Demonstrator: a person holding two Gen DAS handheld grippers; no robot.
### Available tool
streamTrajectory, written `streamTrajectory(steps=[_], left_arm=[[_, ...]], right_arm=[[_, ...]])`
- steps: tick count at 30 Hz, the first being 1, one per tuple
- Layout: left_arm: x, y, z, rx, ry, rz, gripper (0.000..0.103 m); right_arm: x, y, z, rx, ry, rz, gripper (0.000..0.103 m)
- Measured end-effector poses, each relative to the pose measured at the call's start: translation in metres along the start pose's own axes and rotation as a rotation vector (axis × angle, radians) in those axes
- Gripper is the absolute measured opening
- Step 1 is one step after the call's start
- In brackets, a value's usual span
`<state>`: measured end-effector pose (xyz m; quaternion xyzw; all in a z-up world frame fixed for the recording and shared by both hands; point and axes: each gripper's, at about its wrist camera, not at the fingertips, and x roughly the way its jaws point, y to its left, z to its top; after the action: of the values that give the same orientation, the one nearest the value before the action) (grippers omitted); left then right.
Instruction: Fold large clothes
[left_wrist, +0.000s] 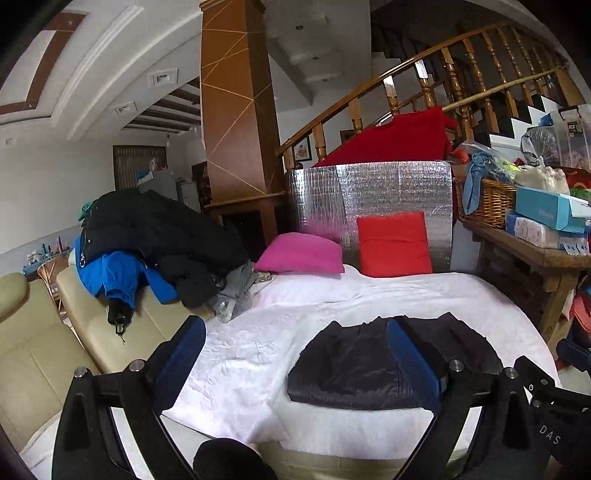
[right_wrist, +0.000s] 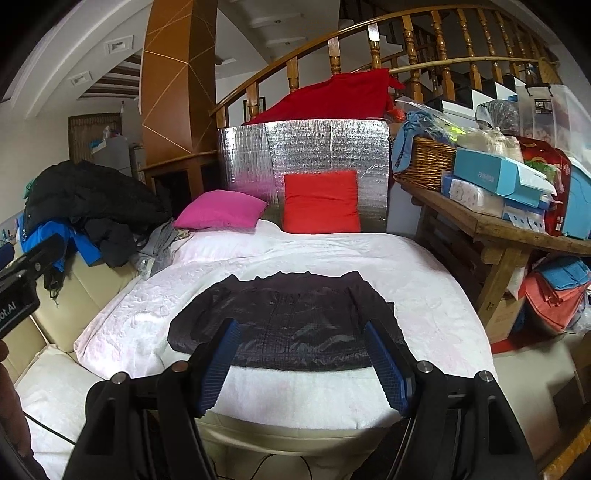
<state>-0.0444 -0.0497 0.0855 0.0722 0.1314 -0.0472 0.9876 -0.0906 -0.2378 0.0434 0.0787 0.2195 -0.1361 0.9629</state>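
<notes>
A dark quilted jacket (right_wrist: 291, 321), folded into a compact rectangle, lies flat on the white textured bedspread (right_wrist: 424, 295), toward six o'clock of the bed. The left gripper (left_wrist: 295, 354) and right gripper (right_wrist: 299, 354) both hover above it, jaws wide and empty. To finish well, press the folded edges square, then take the next garment from the heap of dark and blue coats (right_wrist: 81, 218) at nine o'clock.

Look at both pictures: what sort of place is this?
Probably a lived-in family home, near the stairs: a wooden staircase, cushions on a covered sofa, and a heap of coats.
</notes>
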Motion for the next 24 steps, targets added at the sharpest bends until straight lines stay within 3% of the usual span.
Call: streamTrajectory(steps=[9, 24], left_arm=[[-0.009, 0.002, 0.002, -0.002, -0.035, 0.009, 0.102], [0.002, 0.002, -0.003, -0.01, 0.001, 0.004, 0.102]], right_arm=[[-0.009, -0.003, 0.004, 0.006, -0.024, -0.005, 0.074], [0.004, -0.005, -0.001, 0.033, 0.007, -0.007, 0.074]])
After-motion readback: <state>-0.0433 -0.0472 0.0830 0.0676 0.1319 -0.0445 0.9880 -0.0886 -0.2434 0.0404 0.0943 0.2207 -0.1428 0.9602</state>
